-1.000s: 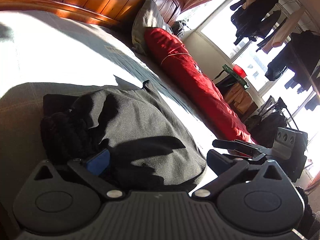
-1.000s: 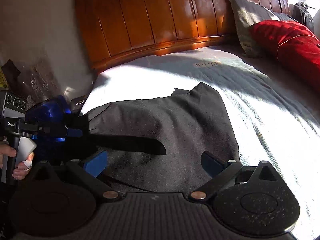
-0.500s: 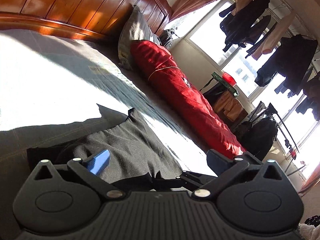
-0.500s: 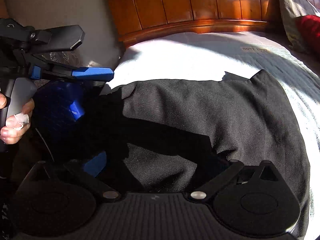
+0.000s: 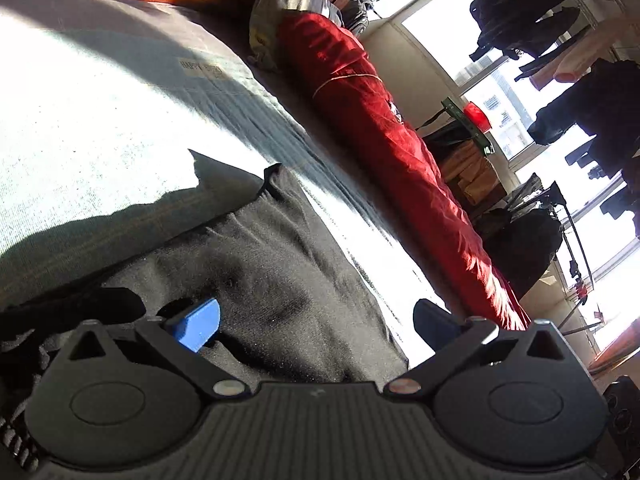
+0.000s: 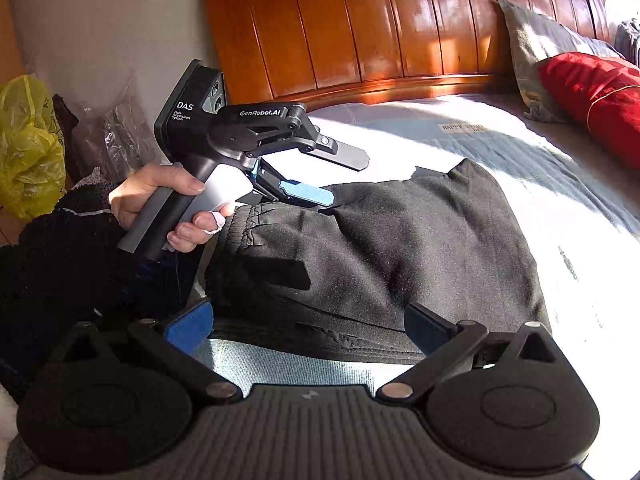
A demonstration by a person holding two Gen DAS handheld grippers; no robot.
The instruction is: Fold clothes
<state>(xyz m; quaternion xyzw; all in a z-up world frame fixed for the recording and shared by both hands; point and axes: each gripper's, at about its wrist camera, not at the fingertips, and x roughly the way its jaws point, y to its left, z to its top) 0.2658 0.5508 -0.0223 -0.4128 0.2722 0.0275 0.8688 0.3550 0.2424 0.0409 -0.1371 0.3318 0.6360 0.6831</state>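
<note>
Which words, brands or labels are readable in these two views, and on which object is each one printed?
"DAS": white letters on the black body of the left tongs, seen from the right wrist.
"Data Acquisition System": tiny lines below it, barely legible.
"GenRobot.AI": on the same tool's upper arm.
"HAPPY ... DAY": label on the bed cover; middle word blurred. From the left wrist it appears upside down and unreadable.

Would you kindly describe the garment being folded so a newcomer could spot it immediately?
Start from the wooden headboard and come down the sunlit pale bedsheet towards the near edge. There lies the black garment, flat and matte, with a ribbed band at its left end. Unlike the red bundle by the pillow, it is dark and spread out.
</note>
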